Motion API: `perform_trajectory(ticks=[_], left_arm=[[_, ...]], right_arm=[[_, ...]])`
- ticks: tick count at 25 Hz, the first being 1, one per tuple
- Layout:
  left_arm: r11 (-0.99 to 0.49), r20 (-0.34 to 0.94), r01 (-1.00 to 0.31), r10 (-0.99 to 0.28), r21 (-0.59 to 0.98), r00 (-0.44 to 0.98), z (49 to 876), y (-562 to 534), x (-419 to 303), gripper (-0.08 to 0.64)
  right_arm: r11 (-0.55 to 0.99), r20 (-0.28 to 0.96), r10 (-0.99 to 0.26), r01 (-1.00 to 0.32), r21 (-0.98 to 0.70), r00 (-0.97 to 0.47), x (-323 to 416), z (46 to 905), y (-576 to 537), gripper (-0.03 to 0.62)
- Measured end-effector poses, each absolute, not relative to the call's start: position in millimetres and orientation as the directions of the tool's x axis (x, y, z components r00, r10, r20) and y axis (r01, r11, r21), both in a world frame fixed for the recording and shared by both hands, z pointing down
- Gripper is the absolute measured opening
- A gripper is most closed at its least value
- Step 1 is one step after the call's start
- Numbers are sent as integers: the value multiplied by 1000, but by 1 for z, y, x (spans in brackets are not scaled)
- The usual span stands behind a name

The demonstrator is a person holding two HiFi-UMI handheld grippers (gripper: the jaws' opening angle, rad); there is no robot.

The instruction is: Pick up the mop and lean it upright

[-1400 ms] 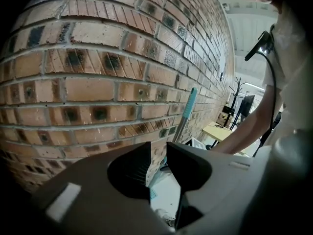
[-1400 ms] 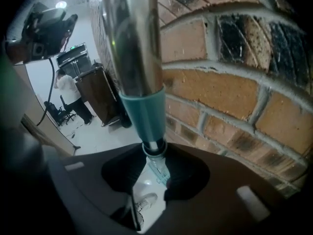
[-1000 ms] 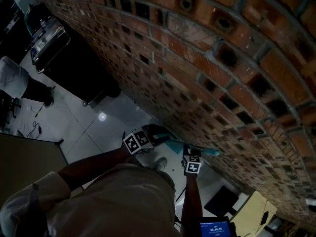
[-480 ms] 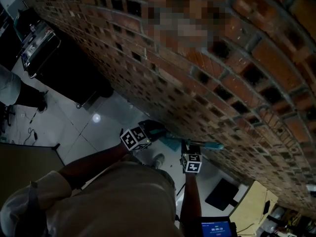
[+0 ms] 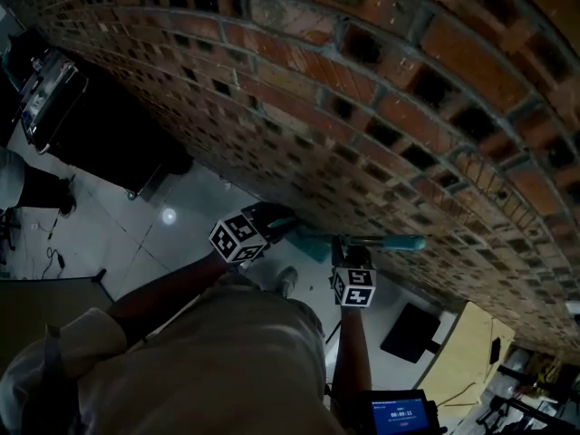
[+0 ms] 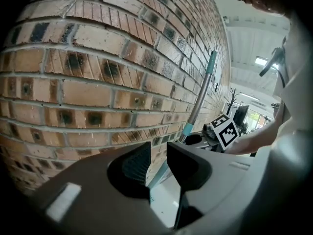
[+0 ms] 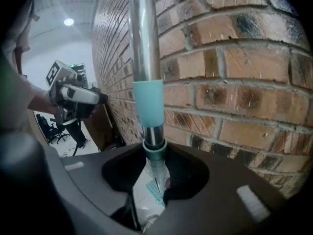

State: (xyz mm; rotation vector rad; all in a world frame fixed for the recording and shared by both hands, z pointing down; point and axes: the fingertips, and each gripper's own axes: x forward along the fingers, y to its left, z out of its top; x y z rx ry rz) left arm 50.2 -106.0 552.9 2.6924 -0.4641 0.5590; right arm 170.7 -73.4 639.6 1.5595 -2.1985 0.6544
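1. The left tool (image 5: 270, 223), left of centre in the head view, has its jaws drawn almost together on the teal lower end of the mop (image 5: 390, 242).
2. The mop's pole runs rightward, held off the floor, close along the brick wall (image 5: 362, 89).
3. The right tool (image 7: 154, 153), just right of centre, is clamped on the pole below its teal sleeve.
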Motion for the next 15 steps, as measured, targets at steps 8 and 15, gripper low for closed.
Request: perform_trajectory(ticks=[8,15], left_arm=[[-898,397,-349,-227,268,889,536,-101,71,121],[-894,382,-356,-238,274,893,527,-105,75,121]], right_arm=[[239,509,-810,-956,-170,-293,192,601,-61,124],[225,457,-843,-958,-178,-283,203,564,-51,125]])
